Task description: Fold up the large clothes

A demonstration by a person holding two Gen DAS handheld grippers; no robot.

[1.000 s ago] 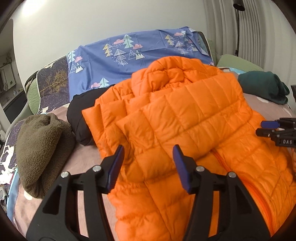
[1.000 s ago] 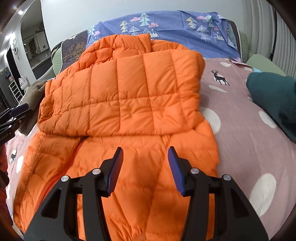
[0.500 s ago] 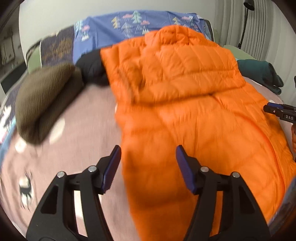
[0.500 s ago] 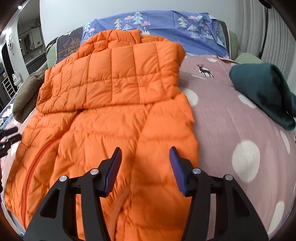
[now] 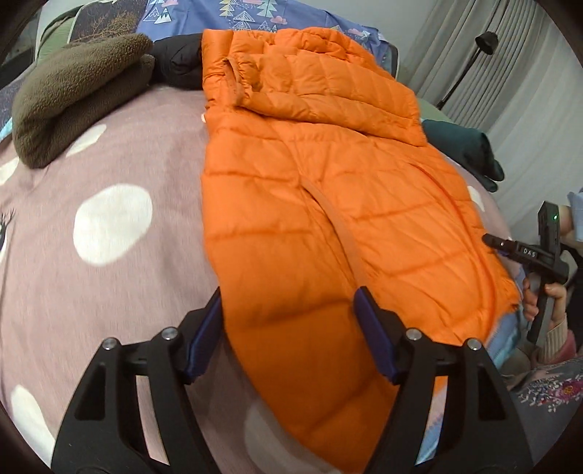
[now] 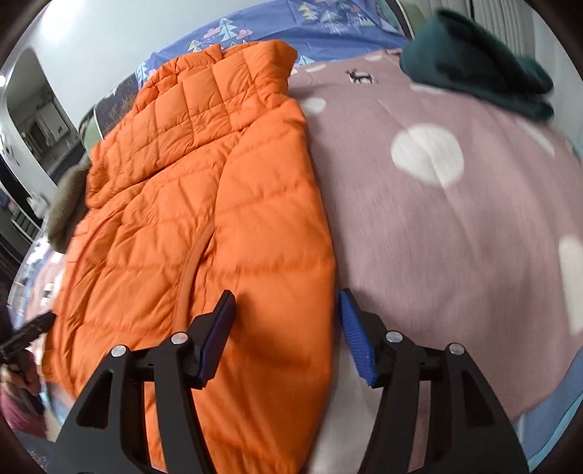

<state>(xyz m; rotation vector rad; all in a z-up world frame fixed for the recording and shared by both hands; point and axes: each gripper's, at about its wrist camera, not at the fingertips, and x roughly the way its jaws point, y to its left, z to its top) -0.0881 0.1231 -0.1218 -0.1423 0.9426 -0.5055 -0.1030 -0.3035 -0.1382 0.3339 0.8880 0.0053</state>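
Note:
An orange quilted puffer jacket lies flat on the bed, its upper part folded down over the body. My left gripper hovers over the jacket's lower left corner. Its jaws are opening, and the jacket's edge sits between them without being pinched. At the jacket's lower right edge, my right gripper straddles the side seam; its jaws are opening too and press on nothing. The left wrist view catches the right gripper from the side, held in a hand beyond the hem.
The bed cover is mauve with white dots and deer. A brown fleece bundle and a black garment lie at the left, a dark green garment at the right, blue tree-print pillows behind.
Both grippers have drawn back from the jacket's middle to its lower corners, the left to the left edge, the right to the right edge. Both sets of jaws stand wider than before.

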